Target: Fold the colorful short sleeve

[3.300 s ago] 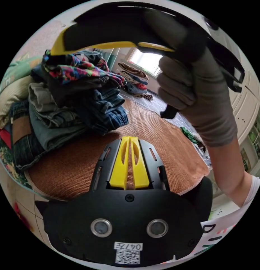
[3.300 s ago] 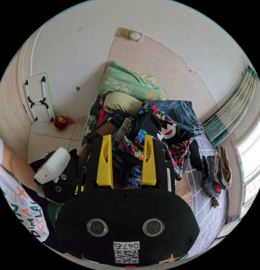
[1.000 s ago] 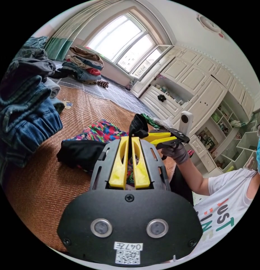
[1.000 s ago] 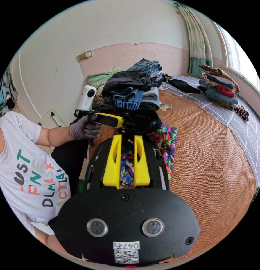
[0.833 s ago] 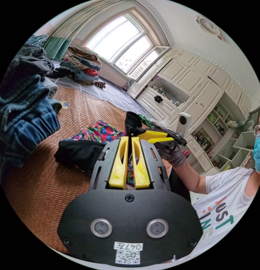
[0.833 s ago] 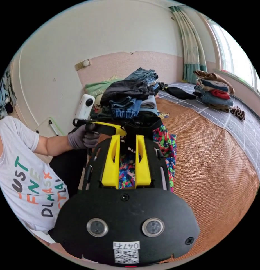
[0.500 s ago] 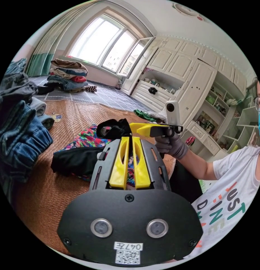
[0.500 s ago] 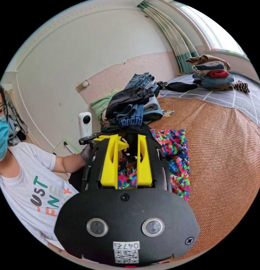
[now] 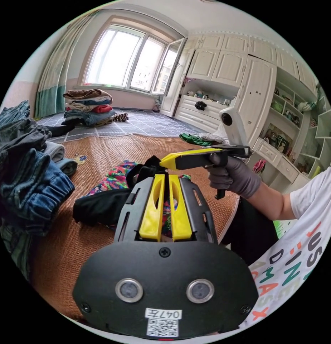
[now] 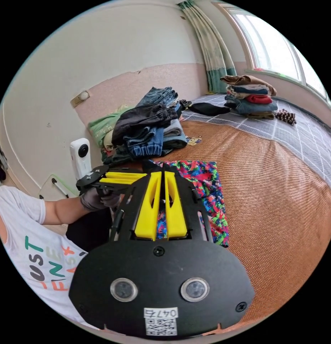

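Colorful short sleeve (image 9: pixel 115 179) between both grippers

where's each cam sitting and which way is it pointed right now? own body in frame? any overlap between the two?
Left gripper view: rides the left gripper, faces the window and white cupboards; shows the right gripper, gloved hand, white T-shirt.
Right gripper view: rides the right gripper, faces the wall and heap of jeans; shows the left gripper, forearm.
Shared: colorful shirt, woven mat, folded stack by the window.
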A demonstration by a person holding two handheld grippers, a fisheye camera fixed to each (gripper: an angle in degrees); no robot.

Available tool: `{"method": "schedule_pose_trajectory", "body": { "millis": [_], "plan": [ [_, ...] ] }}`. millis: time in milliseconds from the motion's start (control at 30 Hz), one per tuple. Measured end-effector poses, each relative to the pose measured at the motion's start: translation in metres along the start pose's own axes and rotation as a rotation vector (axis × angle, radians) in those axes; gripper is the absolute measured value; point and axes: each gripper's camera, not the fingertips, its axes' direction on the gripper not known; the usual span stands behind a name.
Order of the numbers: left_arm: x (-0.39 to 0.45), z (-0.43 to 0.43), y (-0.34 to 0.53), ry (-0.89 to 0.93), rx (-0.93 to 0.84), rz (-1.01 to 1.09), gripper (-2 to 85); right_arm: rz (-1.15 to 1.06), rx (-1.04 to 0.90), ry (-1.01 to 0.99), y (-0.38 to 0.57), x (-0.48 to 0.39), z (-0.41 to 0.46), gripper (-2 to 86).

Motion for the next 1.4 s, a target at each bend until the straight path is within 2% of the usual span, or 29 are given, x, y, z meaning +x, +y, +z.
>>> {"method": "schedule_pose_trajectory", "body": {
  "millis": [167, 333, 433, 533, 633, 800, 867, 967, 1133, 1200, 1300, 1400],
  "plan": [
    [-0.017, -0.05, -0.013, 0.107, 0.098, -0.076, -0.5, -0.019, 0.082, 0.122, 0.008, -0.027, -0.048, -0.9],
    [-0.002, -0.124, -0.05, 0.07, 0.149, -0.049, -0.9, -0.067, 0.222, 0.191, 0.017, -0.069, -0.127, -0.9],
    [0.035, -0.172, -0.084, -0.041, 0.157, 0.02, -1.0, -0.141, 0.264, 0.328, 0.017, -0.114, -0.175, -0.9],
    [0.08, -0.231, -0.129, -0.137, 0.212, 0.091, -1.0, -0.223, 0.317, 0.441, 0.013, -0.164, -0.226, -0.9],
    [0.143, -0.296, -0.18, -0.195, 0.279, 0.208, -1.0, -0.324, 0.387, 0.468, 0.008, -0.22, -0.276, -1.0],
    [0.3, -0.4, -0.23, -0.437, 0.473, 0.494, -1.0, -0.508, 0.552, 0.629, 0.021, -0.32, -0.338, -1.1],
    [0.341, -0.417, -0.241, -0.505, 0.51, 0.557, -1.0, -0.557, 0.595, 0.7, 0.022, -0.349, -0.353, -1.1],
    [0.369, -0.412, -0.281, -0.525, 0.469, 0.566, -0.9, -0.508, 0.543, 0.72, -0.005, -0.34, -0.35, -1.1],
    [0.34, -0.303, -0.387, -0.574, 0.231, 0.505, -0.8, -0.344, 0.277, 0.766, -0.094, -0.246, -0.297, -1.1],
    [0.345, -0.234, -0.431, -0.797, 0.17, 0.556, -0.8, -0.25, 0.215, 0.833, -0.128, -0.208, -0.275, -1.2],
    [0.397, -0.185, -0.449, -1.065, 0.228, 0.78, -0.8, -0.29, 0.219, 1.037, -0.159, -0.202, -0.256, -1.3],
    [0.43, -0.188, -0.45, -1.048, 0.318, 0.839, -0.8, -0.389, 0.289, 1.055, -0.161, -0.23, -0.264, -1.3]
  ]
}}
